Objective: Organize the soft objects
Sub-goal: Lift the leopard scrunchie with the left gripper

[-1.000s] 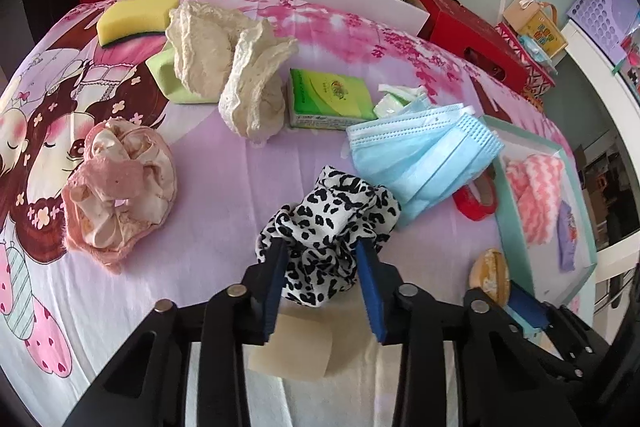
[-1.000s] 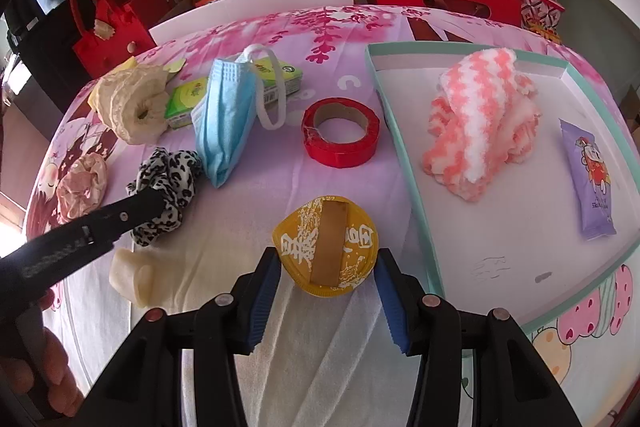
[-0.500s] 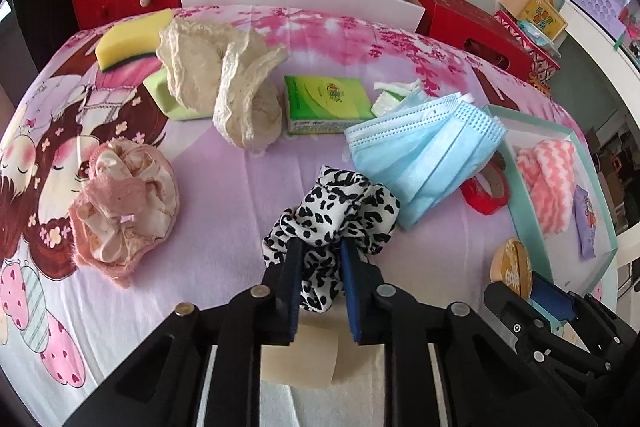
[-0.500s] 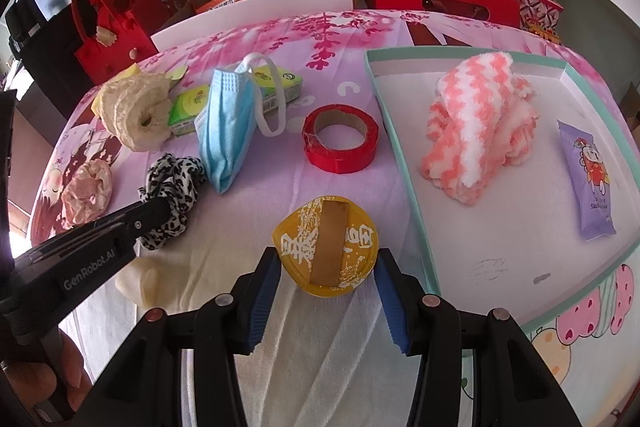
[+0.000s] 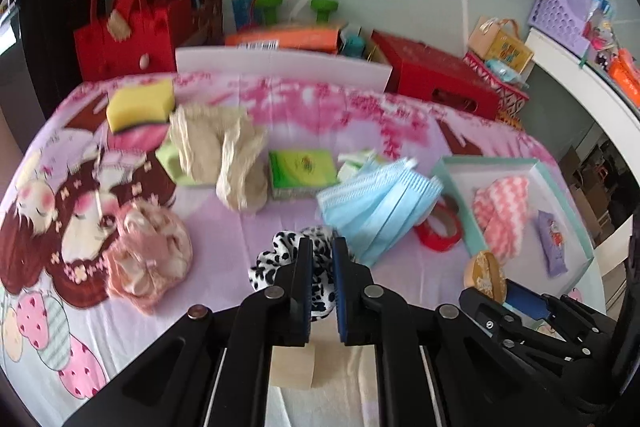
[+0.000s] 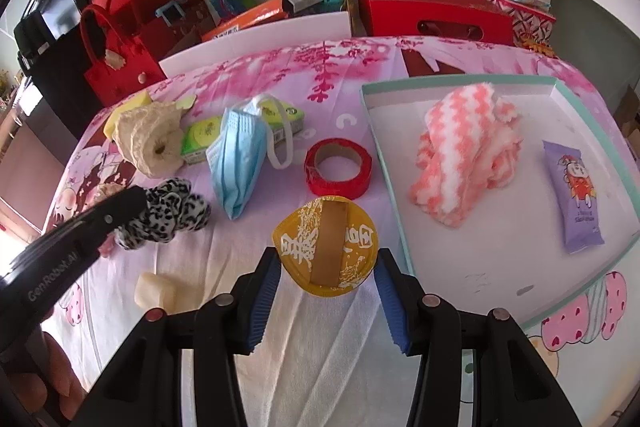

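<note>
My left gripper [image 5: 321,253] is shut on the black-and-white leopard scrunchie [image 5: 280,251], holding it just above the bedsheet; this also shows in the right wrist view [image 6: 172,211]. My right gripper [image 6: 326,271] is open with the yellow round lid [image 6: 326,245] between its fingers, untouched. The teal-rimmed tray [image 6: 384,163] holds a pink-and-white fluffy cloth [image 6: 464,151] and a purple packet [image 6: 576,191]. A blue face mask [image 6: 240,155], a pink scrunchie [image 5: 148,255] and a cream lace scrunchie [image 5: 224,155] lie on the sheet.
A red tape roll [image 6: 338,167], green tissue packs [image 5: 302,173], a yellow sponge [image 5: 140,105] and a beige block [image 6: 154,291] lie on the sheet. Red bags [image 5: 132,39] and boxes [image 6: 432,15] line the far edge.
My left gripper closed on the leopard scrunchie and lifted it, pulling back a little. My right gripper stayed in place around the yellow lid.
</note>
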{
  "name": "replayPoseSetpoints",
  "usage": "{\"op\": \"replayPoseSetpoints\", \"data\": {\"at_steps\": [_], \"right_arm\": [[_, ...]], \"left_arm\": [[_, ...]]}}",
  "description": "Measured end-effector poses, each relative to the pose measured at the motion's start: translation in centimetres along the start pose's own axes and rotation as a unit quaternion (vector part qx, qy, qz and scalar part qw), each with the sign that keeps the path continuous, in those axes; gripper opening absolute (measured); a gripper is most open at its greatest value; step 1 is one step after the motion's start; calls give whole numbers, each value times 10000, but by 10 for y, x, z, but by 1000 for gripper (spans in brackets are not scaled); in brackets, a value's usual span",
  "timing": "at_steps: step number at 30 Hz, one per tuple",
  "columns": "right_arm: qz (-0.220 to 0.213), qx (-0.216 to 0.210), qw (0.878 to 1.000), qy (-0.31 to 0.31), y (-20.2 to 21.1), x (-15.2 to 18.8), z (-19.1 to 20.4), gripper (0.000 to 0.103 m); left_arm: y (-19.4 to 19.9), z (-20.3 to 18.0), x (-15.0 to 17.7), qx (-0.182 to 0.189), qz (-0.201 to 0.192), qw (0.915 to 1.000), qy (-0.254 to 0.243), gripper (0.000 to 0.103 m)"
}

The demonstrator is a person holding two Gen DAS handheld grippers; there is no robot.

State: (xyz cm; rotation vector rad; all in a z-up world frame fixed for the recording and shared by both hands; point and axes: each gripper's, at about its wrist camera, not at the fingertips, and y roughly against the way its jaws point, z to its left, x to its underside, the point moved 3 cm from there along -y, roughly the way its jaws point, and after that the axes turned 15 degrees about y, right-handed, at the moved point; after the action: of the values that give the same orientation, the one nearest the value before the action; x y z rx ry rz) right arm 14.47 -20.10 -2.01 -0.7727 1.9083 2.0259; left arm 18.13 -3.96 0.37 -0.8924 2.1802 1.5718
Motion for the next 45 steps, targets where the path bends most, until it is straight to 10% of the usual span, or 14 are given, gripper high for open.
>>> {"op": "replayPoseSetpoints", "data": {"at_steps": [6, 19, 26, 30, 45], "right_arm": [[-203, -3, 9998, -38, 11, -4, -3, 51], [-135, 50, 9999, -78, 8, -3, -9, 51], [-114, 55, 9999, -76, 8, -2, -10, 51], [-116, 51, 9999, -84, 8, -2, -11, 51], [-2, 18, 10000, -72, 2, 0, -11, 51]], "left_arm": [[20, -10, -5, 236, -391, 9988, -161, 6], [-7, 17, 4, -65, 401, 9988, 279, 7], [-17, 19, 11, -185, 654, 9972, 314, 59], [-25, 20, 16, -333, 766, 9963, 213, 70], [-51, 48, 21, -816, 894, 9912, 537, 68]]}}
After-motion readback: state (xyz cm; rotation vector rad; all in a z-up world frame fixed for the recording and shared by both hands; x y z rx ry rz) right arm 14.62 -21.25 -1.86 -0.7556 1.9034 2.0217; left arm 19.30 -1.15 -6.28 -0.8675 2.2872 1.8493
